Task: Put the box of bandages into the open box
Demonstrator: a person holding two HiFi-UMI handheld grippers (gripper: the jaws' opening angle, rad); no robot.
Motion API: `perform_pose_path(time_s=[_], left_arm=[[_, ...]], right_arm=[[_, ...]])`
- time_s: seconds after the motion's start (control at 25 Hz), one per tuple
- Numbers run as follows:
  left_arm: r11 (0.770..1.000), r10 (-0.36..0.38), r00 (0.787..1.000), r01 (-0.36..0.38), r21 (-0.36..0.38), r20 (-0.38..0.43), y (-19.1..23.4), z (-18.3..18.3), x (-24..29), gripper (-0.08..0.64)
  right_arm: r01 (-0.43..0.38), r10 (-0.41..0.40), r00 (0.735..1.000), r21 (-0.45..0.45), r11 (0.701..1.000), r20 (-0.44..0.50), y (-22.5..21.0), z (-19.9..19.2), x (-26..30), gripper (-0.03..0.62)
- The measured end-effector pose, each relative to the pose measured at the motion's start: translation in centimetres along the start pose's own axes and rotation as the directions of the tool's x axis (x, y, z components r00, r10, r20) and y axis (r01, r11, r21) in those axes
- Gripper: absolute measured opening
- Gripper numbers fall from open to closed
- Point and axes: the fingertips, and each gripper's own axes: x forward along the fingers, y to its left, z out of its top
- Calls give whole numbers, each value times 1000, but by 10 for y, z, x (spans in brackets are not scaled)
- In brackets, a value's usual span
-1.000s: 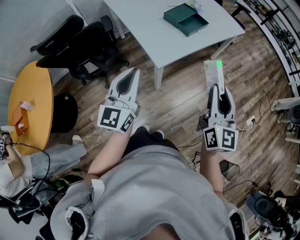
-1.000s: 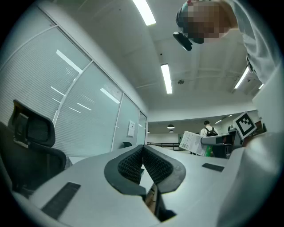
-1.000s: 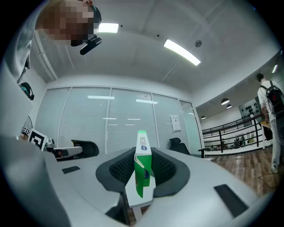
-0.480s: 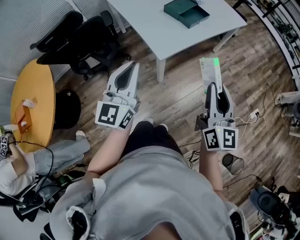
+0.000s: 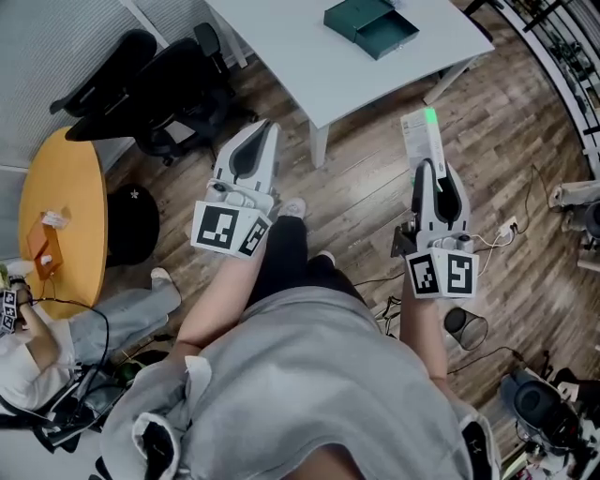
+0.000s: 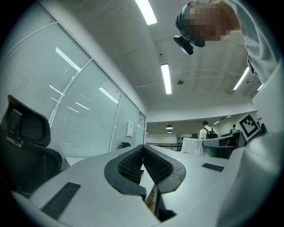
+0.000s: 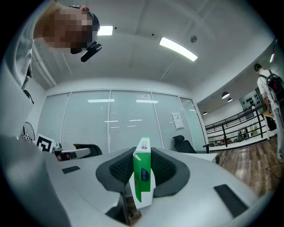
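Right now my right tool pinches the green-and-white box of bandages between its 2 jaws, at the mid right of the head view, over the wooden floor. My left tool has its jaws pressed together on nothing. The teal open box sits on the white worktop at the top of the frame, well apart from the bandages.

We note: brown wood-plank floor, low sheen | smooth matt white rectangular table | thin green-and-white cardboard box of bandages (faintly glossy) | right gripper in matt white plastic, its black pads ribbed, rubbery
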Motion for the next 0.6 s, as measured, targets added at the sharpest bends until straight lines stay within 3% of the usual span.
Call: perform_pose_path(time_s=[0.6], left_arm=[[983, -183, 983, 183, -3, 10, 138, -9, 172, 20]], right_arm=[[104, -102, 994, -31, 994, 39, 0, -11, 192, 115]])
